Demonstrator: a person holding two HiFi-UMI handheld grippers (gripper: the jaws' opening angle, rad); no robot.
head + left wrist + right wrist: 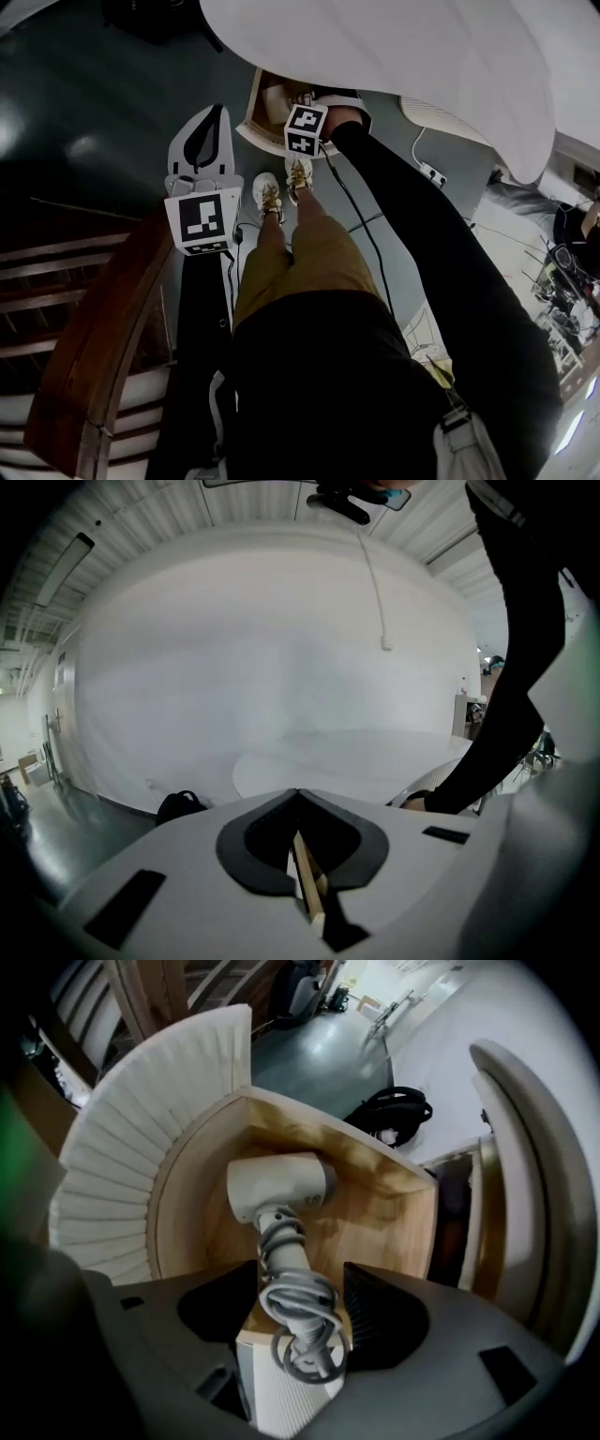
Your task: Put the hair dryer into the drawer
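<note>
A pale grey hair dryer (279, 1185) lies inside the open wooden drawer (384, 1171). Its cord-wrapped handle (298, 1302) reaches over the drawer's white ribbed front. My right gripper (300, 1274) hangs above it, pointing steeply down. Its jaws stand wide open on either side of the handle, and the pads do not press on it. In the head view its marker cube (305, 129) hides the jaws over the drawer (253, 117). My left gripper (211, 127) is held off to the left of the drawer. It is shut and holds nothing.
A large white rounded top (394, 56) overhangs the drawer. A black bag (394, 1110) lies on the dark floor behind it. Wooden stairs and a rail (84, 356) stand at the left. A cable and a power strip (431, 173) lie at the right.
</note>
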